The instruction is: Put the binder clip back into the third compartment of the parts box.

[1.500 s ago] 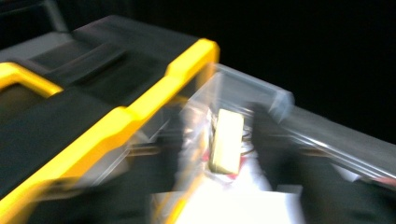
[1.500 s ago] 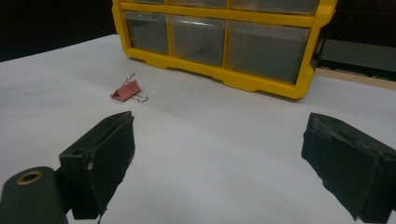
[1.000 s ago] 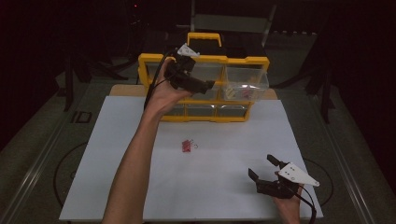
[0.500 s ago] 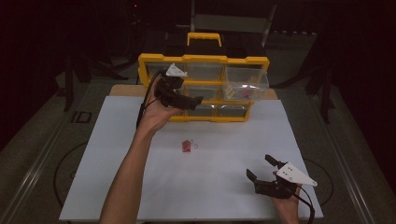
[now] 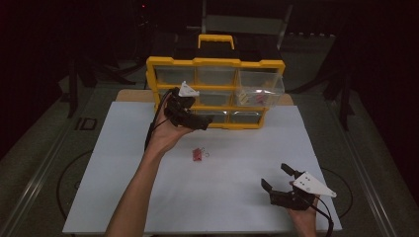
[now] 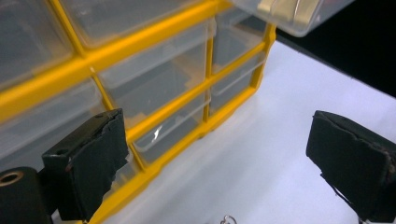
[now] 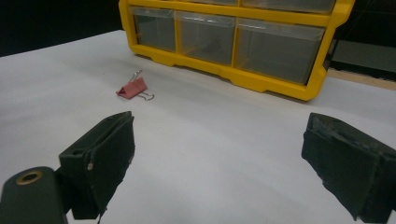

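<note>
While the red binder clip (image 5: 197, 154) lies flat, wire handles toward the right edge; left gripper (image 5: 200, 120) jaws apart; right gripper (image 5: 277, 177) jaws apart

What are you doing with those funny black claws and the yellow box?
A person holds a two-jaw gripper in each hand at a white table. The left gripper is open and empty, held in front of the yellow drawer cabinet, above a small red binder clip lying on the table. One clear drawer on the cabinet's right side is pulled out. The right gripper is open too, low near the table's front edge, holding nothing.
</note>
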Demonstrator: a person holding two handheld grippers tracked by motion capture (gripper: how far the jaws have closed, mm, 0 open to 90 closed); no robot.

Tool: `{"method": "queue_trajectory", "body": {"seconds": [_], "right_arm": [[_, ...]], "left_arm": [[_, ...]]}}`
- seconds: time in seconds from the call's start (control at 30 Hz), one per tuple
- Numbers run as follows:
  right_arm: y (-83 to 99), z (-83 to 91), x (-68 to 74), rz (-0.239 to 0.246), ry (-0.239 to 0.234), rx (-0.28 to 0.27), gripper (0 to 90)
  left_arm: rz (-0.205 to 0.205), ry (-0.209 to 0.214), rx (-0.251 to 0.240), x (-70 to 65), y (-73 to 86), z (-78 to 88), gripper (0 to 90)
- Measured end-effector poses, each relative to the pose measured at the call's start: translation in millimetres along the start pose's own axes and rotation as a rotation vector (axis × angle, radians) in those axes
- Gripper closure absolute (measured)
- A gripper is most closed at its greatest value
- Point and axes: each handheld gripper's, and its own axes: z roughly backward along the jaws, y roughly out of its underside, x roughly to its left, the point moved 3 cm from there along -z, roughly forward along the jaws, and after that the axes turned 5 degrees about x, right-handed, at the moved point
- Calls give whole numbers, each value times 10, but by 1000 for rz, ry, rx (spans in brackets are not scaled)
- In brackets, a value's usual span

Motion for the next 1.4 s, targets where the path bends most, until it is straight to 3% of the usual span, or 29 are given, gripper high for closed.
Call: {"method": "queue_trajectory", "body": {"seconds": [0.47,0.7,1.4], "right_arm": [[6,11,-31,0,9,0,90],[6,6,-23,-1,10,0,90],[7,17,-28,-3,19,1,90]], "left_arm": [[26,-20,49,-77,380,-281,39],[14,-35,84,-113,526,-356,21],[74,-39,120,-171,888,-672,12]]}}
